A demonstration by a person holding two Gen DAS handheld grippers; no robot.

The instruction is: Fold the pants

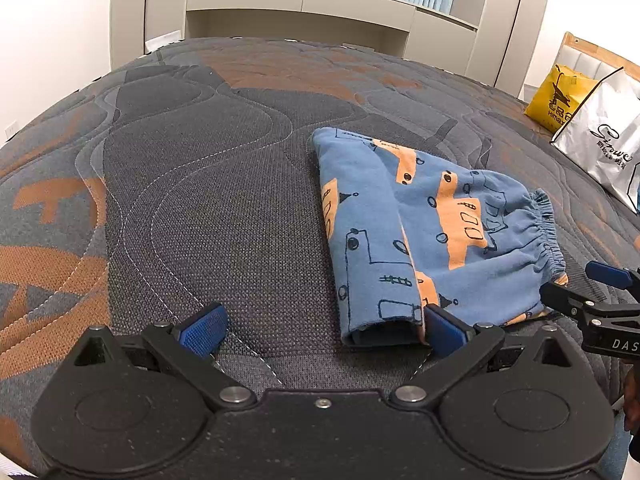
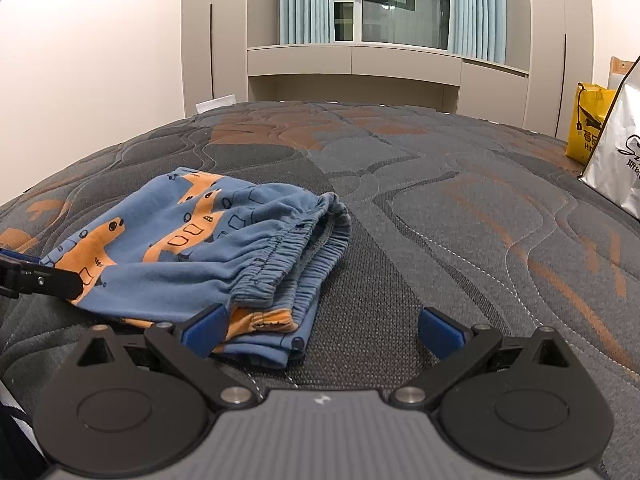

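Observation:
Blue pants [image 1: 432,236] with orange and black drawings lie folded into a compact bundle on the quilted mattress [image 1: 224,184]. In the left wrist view my left gripper [image 1: 324,330] is open, low over the bed, its right pad at the bundle's near cuff end with nothing between the fingers. My right gripper [image 2: 320,330] is open too, its left pad touching the near corner of the pants [image 2: 192,248] by the gathered waistband [image 2: 296,252]. The right gripper [image 1: 588,300] shows at the right edge of the left wrist view, beside the waistband.
A yellow bag [image 1: 556,98] and a silver bag [image 1: 604,140] stand on the bed's far right side. A beige cabinet unit [image 2: 352,64] and curtained window lie beyond the bed. Bare mattress stretches left of the pants and to their right.

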